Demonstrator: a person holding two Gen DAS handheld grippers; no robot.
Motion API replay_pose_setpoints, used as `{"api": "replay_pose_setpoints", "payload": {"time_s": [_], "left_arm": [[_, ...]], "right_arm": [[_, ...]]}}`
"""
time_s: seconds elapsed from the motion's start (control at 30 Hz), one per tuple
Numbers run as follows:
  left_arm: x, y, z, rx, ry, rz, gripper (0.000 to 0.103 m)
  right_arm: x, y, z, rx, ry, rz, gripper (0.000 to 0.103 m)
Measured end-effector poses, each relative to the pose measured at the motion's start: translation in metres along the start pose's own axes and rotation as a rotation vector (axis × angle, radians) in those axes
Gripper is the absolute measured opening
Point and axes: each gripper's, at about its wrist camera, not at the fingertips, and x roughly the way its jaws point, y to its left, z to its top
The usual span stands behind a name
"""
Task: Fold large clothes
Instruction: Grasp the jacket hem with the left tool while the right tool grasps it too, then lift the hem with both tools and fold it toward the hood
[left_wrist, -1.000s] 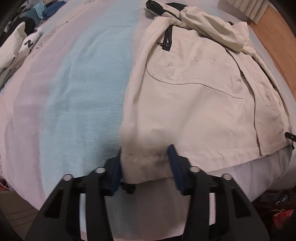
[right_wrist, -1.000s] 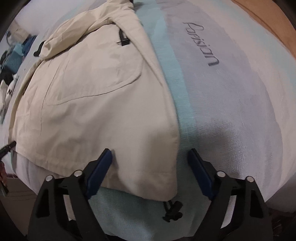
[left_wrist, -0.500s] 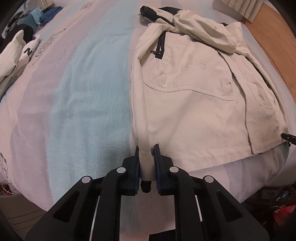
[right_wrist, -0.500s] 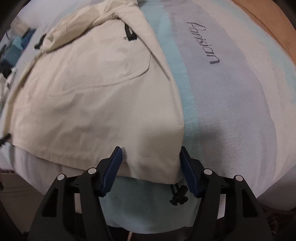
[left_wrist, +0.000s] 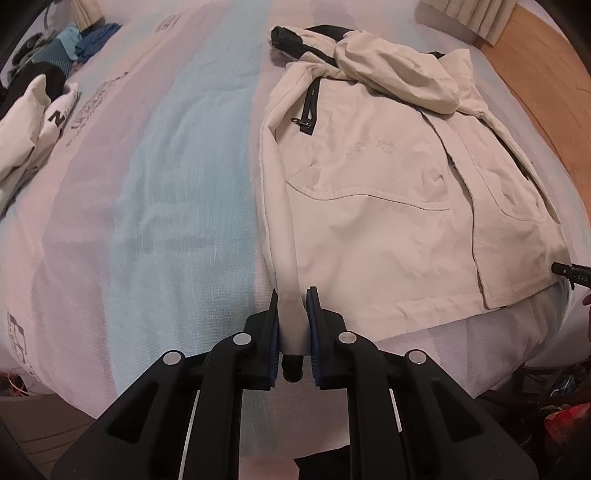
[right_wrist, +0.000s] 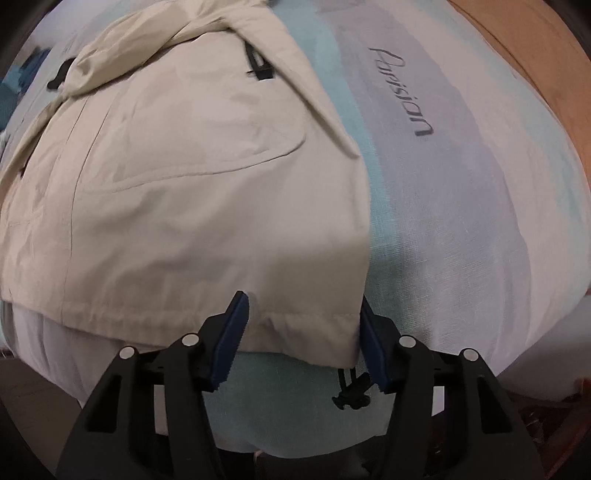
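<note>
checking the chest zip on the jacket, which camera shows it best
The left wrist view: the zip is sharp, its black tape and pull showing below the folded sleeve. The right wrist view catches only a small, motion-blurred dark patch of it near the top.

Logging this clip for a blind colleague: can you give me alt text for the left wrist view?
The left gripper is shut on the hem corner of a cream zip-front jacket, spread flat on a pastel striped bedsheet. A pile of other clothes sits at far left.
</note>
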Motion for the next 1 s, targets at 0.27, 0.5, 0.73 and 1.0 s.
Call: {"api": "replay_pose_setpoints", "payload": {"time_s": [0.27,0.5,0.73,1.0], "left_arm": [[-0.005,-0.008,0.005,0.004,0.008,0.009,0.012],[-0.021,-0.011,0.015,0.013,0.013,0.005,0.012],[-0.048,-0.026,0.033,0.027,0.012,0.009,0.012],[-0.067,-0.038,0.051,-0.018,0.027,0.035,0.011]], "right_arm": [[-0.013,-0.013,0.005,0.057,-0.007,0.079,0.009],[-0.042,-0.028,0.022,0.023,-0.001,0.114,0.008],[-0.068,-0.018,0.021,-0.040,-0.013,0.130,0.007],[-0.084,-0.024,0.040,-0.049,0.003,0.185,0.007]]}}
